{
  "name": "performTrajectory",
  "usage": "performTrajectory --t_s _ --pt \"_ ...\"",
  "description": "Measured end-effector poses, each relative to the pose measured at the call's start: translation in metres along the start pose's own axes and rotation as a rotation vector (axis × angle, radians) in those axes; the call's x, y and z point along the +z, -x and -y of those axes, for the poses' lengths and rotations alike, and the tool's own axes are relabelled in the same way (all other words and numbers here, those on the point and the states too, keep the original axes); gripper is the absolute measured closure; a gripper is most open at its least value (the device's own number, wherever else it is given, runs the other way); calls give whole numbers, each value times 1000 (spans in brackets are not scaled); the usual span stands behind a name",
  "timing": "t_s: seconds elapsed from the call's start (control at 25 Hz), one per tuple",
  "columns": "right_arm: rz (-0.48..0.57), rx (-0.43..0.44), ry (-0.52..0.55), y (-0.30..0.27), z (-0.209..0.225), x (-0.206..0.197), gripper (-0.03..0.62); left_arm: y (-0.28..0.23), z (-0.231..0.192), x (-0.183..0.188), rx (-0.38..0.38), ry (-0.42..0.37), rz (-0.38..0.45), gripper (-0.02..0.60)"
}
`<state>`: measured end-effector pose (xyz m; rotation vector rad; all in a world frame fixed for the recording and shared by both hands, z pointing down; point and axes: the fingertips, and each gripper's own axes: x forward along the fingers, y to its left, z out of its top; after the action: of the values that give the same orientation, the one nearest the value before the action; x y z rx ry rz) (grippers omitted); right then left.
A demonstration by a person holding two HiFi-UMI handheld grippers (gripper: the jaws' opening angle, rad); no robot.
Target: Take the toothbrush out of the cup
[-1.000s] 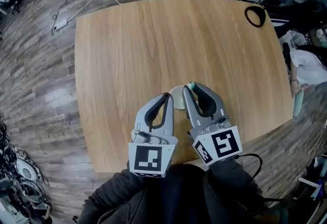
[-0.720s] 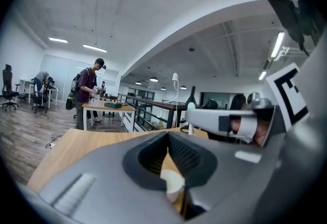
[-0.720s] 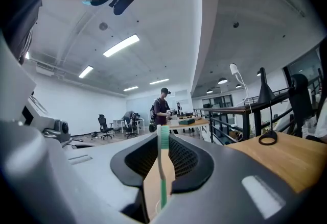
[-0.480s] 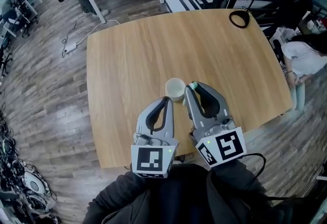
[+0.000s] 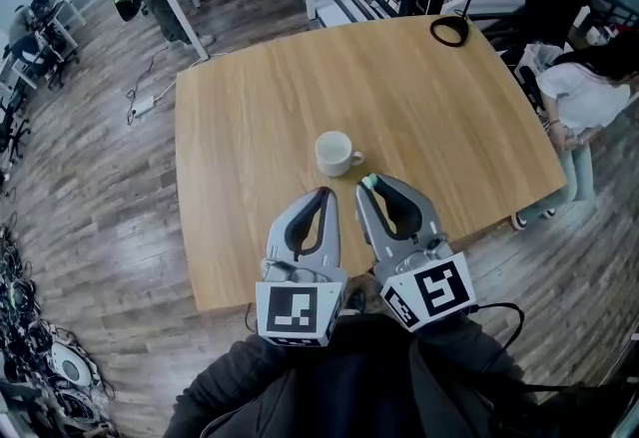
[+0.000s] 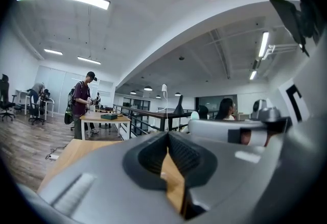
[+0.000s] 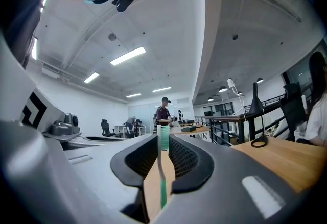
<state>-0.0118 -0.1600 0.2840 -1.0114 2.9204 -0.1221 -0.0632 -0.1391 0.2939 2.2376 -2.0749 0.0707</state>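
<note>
Sticking from right gripper's jaws is the toothbrush.

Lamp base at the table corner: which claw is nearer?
Right. The right claw is on the person's side of the lamp base; the left claw is farther left.

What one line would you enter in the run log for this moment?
right gripper: shut on toothbrush, clear of cup | left gripper: shut, empty | cup: upright on table, empty
</note>
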Motion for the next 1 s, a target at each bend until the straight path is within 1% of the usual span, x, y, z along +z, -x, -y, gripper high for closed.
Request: performTrajectory --t_s 0.36,0.72,1.0 --pt "30 -10 21 17 -2 14 531 12 10 16 -1 -23 33 574" --pt "47 -8 8 20 5 15 531 10 18 17 -9 -43 47 574" --pt "43 -18 2 18 9 15 531 6 18 17 -9 -41 30 574"
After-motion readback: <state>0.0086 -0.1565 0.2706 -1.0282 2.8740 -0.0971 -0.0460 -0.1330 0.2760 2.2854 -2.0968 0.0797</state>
